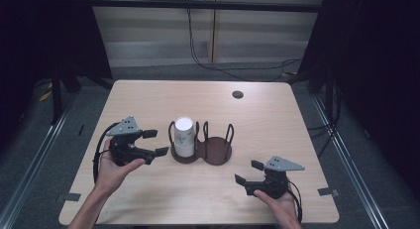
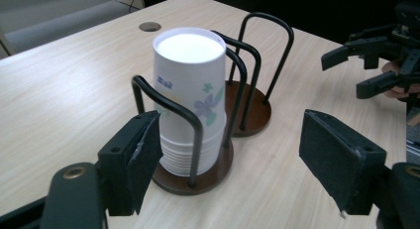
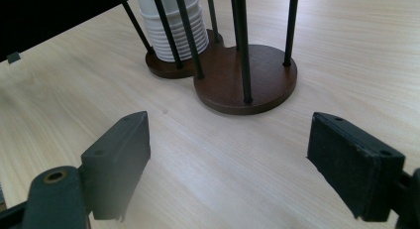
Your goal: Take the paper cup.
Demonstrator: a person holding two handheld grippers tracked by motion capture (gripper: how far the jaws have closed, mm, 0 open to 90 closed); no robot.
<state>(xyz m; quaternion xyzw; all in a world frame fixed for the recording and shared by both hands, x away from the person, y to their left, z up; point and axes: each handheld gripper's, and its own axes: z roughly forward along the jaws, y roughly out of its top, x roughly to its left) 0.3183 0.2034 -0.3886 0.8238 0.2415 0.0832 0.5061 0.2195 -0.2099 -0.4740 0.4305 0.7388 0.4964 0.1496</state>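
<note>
Two hand-held grippers flank a double cup holder on a wooden table, both released and empty.

A stack of paper cups [image 1: 183, 136] stands upside down in the left compartment of the holder [image 1: 216, 151], whose dark round bases carry black wire loops; the right compartment holds nothing. The left gripper [image 1: 152, 142] is raised just beside the stack on its left, jaws spread apart with nothing between the pads, the wire loop and the cups seen beyond them in the left gripper view. The right gripper [image 1: 245, 172] lies near the front edge of the table [image 1: 148, 199], well apart from the holder, jaws likewise wide with only bare tabletop between them.
</note>
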